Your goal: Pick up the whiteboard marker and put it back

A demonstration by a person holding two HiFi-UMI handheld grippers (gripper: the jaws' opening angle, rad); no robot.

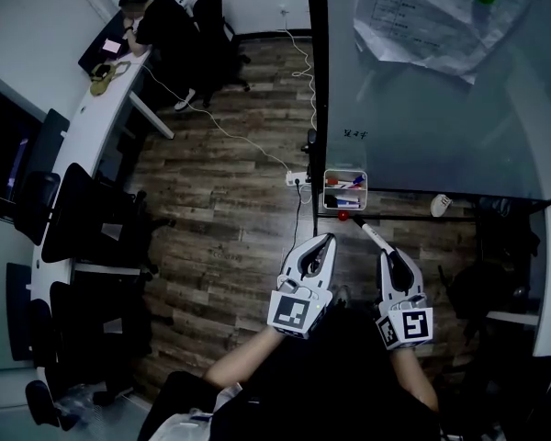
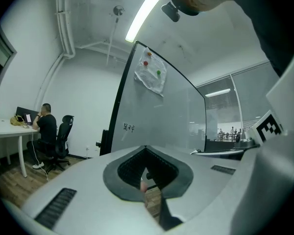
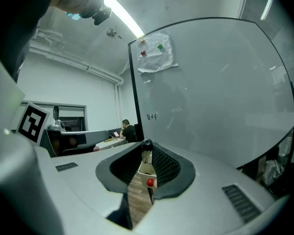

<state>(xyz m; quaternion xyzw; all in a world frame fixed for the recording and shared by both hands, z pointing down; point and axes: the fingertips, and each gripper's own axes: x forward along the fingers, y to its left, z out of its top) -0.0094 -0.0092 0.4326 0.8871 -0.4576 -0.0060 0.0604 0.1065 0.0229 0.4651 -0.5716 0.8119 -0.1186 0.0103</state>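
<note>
Currently, head view looks steeply down at a wood floor w/ a whiteboard standing on the right. A small white box holding a few pens hangs at the board's lower left corner.

My right gripper is pinching the whiteboard marker. The jaws are closed on its white barrel, and the black cap end sticks out fwd toward the box. In the right gripper view the cap sits between the jaw tips, w/ the box lined up right behind it. A small red ball shows just below the box; can't tell what it is.

My left gripper sits beside the right one, jaws pressed together w/ nothing between them, pointing roughly at the same box.

Progress, as I judge it: pickup is done, since the marker is off any surface and in my grip. Put-back is not done, as the cap tip is near the box but apart from it and below its rim. Left to do: lift the marker over the rim, drop it in among the other pens, then let go.
</note>
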